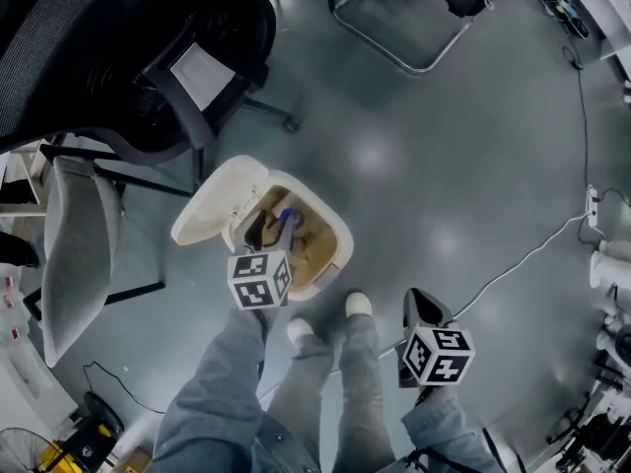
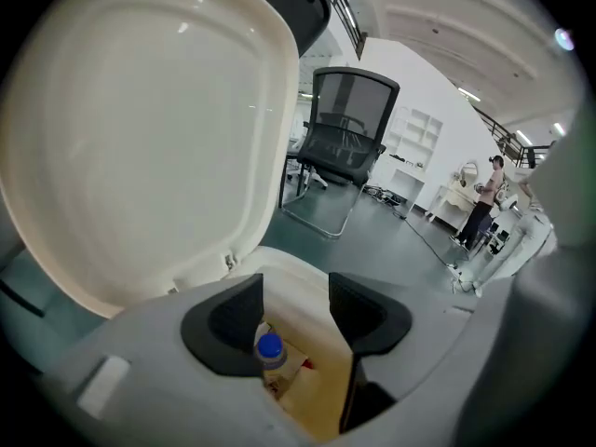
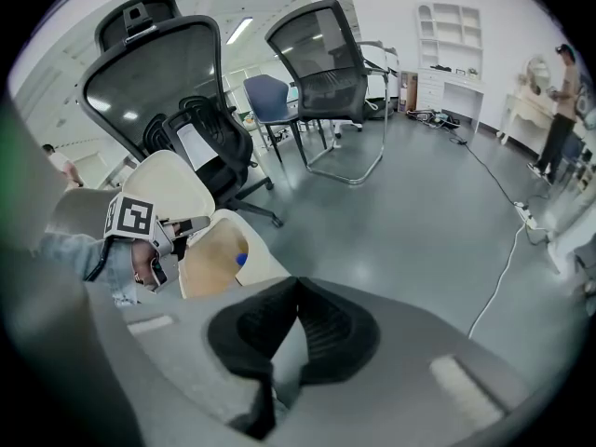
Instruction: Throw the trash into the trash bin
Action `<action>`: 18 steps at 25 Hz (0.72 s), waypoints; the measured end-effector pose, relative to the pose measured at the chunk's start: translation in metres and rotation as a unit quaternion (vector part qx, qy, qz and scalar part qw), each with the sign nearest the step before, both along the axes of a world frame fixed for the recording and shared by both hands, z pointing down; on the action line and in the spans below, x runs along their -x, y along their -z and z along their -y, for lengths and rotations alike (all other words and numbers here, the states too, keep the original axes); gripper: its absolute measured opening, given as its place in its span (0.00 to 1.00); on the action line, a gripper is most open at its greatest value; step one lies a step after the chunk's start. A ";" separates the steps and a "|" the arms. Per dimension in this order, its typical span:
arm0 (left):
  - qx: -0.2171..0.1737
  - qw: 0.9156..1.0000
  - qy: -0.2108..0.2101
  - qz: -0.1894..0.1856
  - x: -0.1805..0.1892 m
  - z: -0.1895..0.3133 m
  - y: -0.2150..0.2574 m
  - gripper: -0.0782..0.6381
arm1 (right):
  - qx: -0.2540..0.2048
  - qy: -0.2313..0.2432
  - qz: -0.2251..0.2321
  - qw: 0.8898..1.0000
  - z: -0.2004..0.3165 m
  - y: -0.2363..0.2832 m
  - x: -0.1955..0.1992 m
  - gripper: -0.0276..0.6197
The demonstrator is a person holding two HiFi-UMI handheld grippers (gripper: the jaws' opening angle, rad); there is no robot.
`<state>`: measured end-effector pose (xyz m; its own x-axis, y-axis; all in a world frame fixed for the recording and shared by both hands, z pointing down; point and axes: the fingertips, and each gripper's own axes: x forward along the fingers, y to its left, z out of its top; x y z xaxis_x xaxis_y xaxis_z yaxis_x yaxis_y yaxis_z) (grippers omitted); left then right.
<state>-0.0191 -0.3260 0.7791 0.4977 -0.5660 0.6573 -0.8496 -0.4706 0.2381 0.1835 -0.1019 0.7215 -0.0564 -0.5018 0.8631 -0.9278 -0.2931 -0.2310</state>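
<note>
One open trash bin [image 1: 340,242] dominates, its lid [image 1: 212,203] tipped back; inside lie tan paper-like scraps and a blue-capped bottle [image 2: 270,354]. The left gripper [image 2: 296,310] hangs over the mouth, jaws wide apart and pressing nothing, the bottle below them. The right gripper [image 3: 296,298] hangs aside, jaws together, empty. This looks like the drop step; next, the left gripper must lift clear of rim and lid.

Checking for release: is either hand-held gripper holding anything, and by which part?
Nothing is held. The left hand-held gripper is open over the bottle in the trash bin; the right hand-held gripper is shut and empty.
</note>
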 end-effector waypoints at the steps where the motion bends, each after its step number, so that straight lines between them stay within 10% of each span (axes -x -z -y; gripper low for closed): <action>1: 0.001 1.000 -0.002 0.002 0.000 0.000 0.000 0.42 | 0.000 0.001 0.001 1.000 0.001 0.000 0.001 0.05; 18: -0.019 0.999 0.025 -0.018 0.021 -0.010 0.034 0.42 | -0.007 0.035 0.013 0.999 0.016 0.000 0.018 0.05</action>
<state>-0.0397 -0.3156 0.7448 0.4908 -0.6156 0.6165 -0.8638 -0.4364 0.2519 0.1658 -0.1179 0.7213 -0.1130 -0.5087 0.8535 -0.9395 -0.2248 -0.2583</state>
